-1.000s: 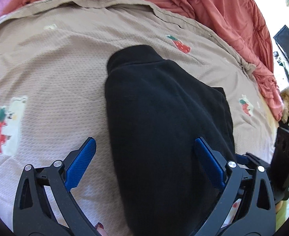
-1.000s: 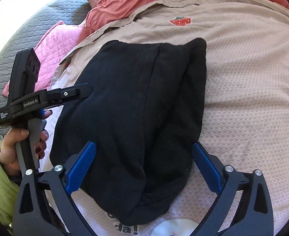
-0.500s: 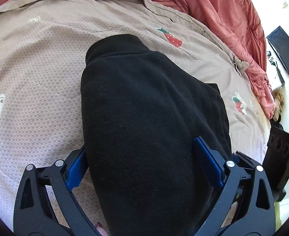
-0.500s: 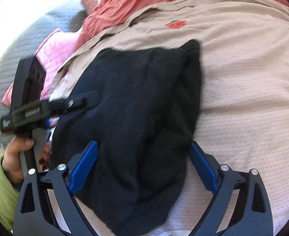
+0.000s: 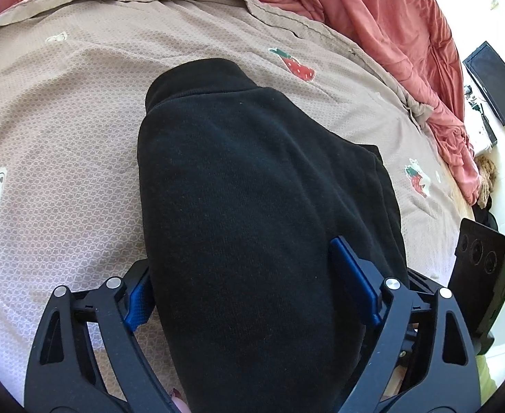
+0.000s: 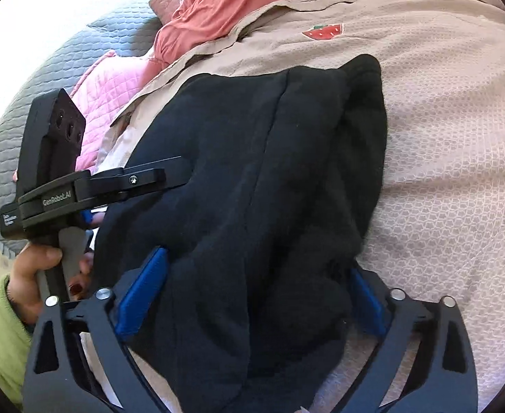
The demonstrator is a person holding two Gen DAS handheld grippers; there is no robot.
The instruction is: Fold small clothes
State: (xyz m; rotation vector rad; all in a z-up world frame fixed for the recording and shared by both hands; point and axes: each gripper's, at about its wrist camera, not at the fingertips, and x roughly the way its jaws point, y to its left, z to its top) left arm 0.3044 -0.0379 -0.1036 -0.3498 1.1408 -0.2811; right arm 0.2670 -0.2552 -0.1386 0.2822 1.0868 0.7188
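A black folded garment (image 5: 252,206) lies on the beige bedspread (image 5: 63,137), its collar end pointing away. My left gripper (image 5: 242,261) straddles the garment's near end. Its jaws are closing, with the cloth between them; the left pad (image 5: 137,296) is half hidden at the cloth's edge and the right pad (image 5: 352,275) rests on top. In the right wrist view the garment (image 6: 269,172) also fills the gap of my right gripper (image 6: 256,261), whose jaws stand wide with the right pad partly covered by cloth. The left gripper's body (image 6: 90,186) shows there, held by a hand (image 6: 32,268).
A rumpled coral blanket (image 5: 373,10) lies along the far side of the bed. A pink quilted cloth (image 6: 115,82) and a grey quilt (image 6: 46,79) sit at the left. A dark screen (image 5: 496,82) stands off the bed at right. Strawberry patches (image 5: 297,65) dot the bedspread.
Both grippers have come down over the garment's near end, so the cloth now lies between their jaws. The left gripper's jaws have narrowed a little.
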